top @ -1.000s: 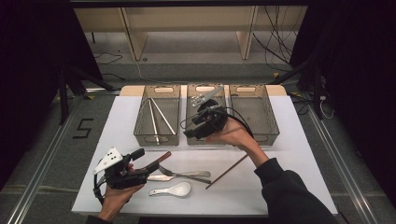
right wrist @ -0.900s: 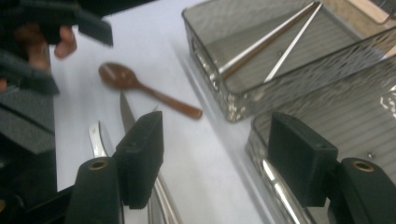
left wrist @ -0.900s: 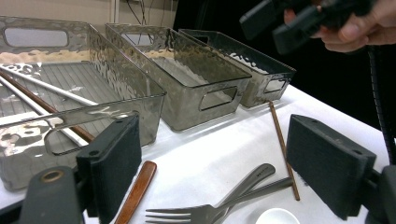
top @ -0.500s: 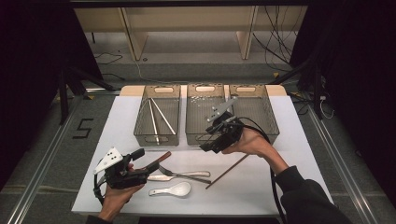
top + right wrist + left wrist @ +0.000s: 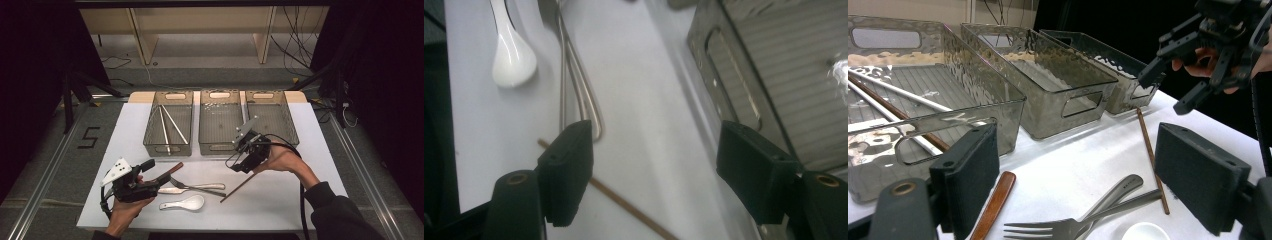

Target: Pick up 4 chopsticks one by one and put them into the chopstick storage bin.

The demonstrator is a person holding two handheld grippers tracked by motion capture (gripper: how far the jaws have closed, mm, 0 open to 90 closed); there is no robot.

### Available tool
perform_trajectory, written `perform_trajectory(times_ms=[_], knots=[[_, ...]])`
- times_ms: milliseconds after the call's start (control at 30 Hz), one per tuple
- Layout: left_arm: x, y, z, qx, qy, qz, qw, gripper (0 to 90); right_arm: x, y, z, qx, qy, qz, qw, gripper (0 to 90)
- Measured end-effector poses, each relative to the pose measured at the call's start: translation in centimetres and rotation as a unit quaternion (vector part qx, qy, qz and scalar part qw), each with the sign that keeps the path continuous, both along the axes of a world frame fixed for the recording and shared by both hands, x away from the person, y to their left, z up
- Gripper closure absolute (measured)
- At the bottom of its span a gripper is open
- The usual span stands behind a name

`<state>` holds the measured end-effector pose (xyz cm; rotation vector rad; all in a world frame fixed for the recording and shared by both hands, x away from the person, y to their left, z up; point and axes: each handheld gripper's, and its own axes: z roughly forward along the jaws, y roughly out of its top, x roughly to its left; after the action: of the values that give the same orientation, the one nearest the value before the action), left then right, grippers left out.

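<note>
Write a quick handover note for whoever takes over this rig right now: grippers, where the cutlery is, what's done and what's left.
Right gripper: open, empty, low over the brown chopstick lying on the table.
Left gripper: open, holding nothing, by the wooden-handled utensil.
Done: two chopsticks lie in the left bin. The middle bin and right bin look empty.
Left: brown chopstick, fork, metal utensil, white spoon and wooden-handled utensil are on the table. The brown chopstick is probably next.

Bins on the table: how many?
3, side by side at the far edge: left bin holds chopsticks, middle bin and right bin look empty.
</note>
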<state>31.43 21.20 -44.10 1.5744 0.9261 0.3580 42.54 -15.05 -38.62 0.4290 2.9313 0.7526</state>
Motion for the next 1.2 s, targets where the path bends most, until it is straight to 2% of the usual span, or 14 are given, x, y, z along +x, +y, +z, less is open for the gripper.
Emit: perform_trajectory(times_ms=[300,367,500,800,967,1000,1133,1200], knots=[[0.0,0.0,0.0,0.0,-0.001,0.0,1.0,17.9,-0.1,-1.0,-1.9,-0.035,0.009,0.008,0.9993,31.4],[0.0,0.0,0.0,0.0,0.0,-0.001,1.0,17.9,-0.1,-1.1,-2.3,-0.049,0.008,0.018,0.9986,31.4],[0.0,0.0,0.0,0.0,0.0,-0.001,1.0,17.9,-0.2,-1.2,-3.0,-0.06,0.006,0.019,0.998,31.4],[0.0,0.0,0.0,0.0,0.0,0.0,1.0,17.9,-0.1,-1.5,-4.4,-0.096,0.018,0.031,0.9948,33.5],[0.0,0.0,0.0,0.0,-0.001,0.0,1.0,17.9,-0.1,-1.5,-5.0,-0.113,0.014,0.041,0.9926,35.8],[0.0,-0.1,0.0,0.0,-0.001,-0.001,1.0,17.9,-0.2,-1.5,-5.0,-0.117,0.019,0.036,0.9923,36.2],[0.0,0.0,0.0,0.0,0.0,0.0,1.0,17.9,-0.2,-1.5,-5.4,-0.128,0.013,0.054,0.9902,38.8],[0.0,0.0,0.0,0.0,-0.001,0.0,1.0,17.9,-0.2,-1.5,-5.5,-0.134,0.014,0.053,0.9895,40.5]])
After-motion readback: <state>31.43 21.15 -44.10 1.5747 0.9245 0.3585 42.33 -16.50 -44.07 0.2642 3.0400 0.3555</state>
